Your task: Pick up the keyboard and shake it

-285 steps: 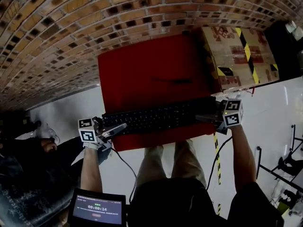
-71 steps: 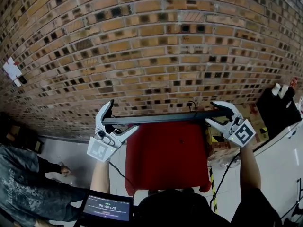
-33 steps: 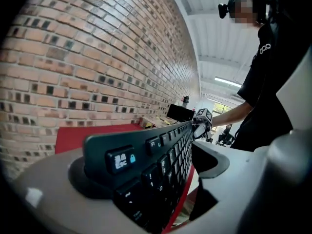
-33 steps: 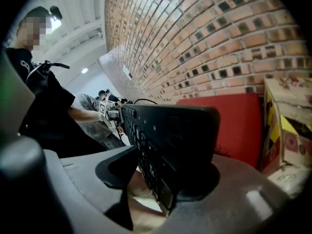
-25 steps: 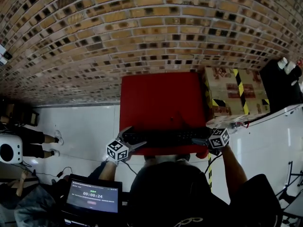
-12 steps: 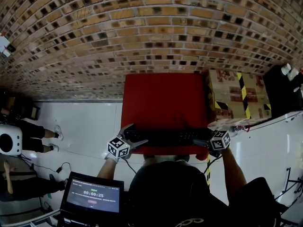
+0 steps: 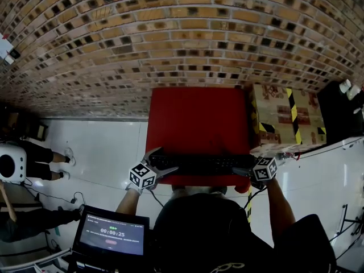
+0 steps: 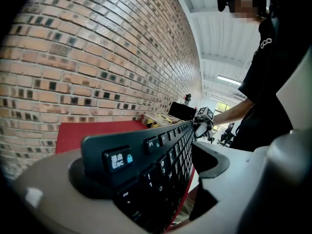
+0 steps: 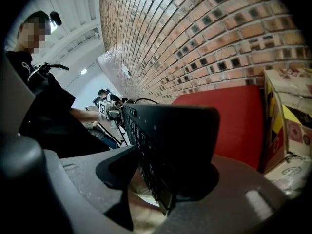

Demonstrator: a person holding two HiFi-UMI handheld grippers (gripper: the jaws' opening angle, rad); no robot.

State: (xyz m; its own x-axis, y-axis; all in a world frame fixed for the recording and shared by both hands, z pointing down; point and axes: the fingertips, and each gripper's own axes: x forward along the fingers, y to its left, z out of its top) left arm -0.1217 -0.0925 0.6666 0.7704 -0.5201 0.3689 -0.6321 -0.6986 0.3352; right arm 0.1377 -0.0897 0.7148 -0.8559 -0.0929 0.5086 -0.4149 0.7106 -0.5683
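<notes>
The black keyboard (image 7: 202, 164) lies crosswise over the near edge of the red bench (image 7: 193, 115), close in front of the person, with one tool at each end. Whether its underside rests on the red top or hangs just above it cannot be told. In the gripper views it is tipped, with the key side turned towards the person.

The left tool (image 8: 146, 167) is clamped on the end that has the Esc key (image 8: 117, 159). One grey jaw lies behind the back of the keyboard and the other presses in from the key side. The right tool (image 9: 161, 174) is clamped on the opposite end in the same way, with the keyboard's edge wedged between its two dark pads. Each gripper view looks along the rows of keys to the other tool and its square-marked cube at the far end.

Both of the person's forearms reach forward from a dark top to the tools.

Past the bench rises a brick wall (image 7: 170, 33). To the right of the bench, just beside it, stands a cardboard box (image 7: 281, 115) with yellow and black striped tape. The floor (image 7: 108, 147) around them is white. At the lower left a tablet (image 7: 111, 238) shows a timer. At the far left edge another person's legs (image 7: 42, 158) stretch across the floor near a round white device (image 7: 8, 165).
</notes>
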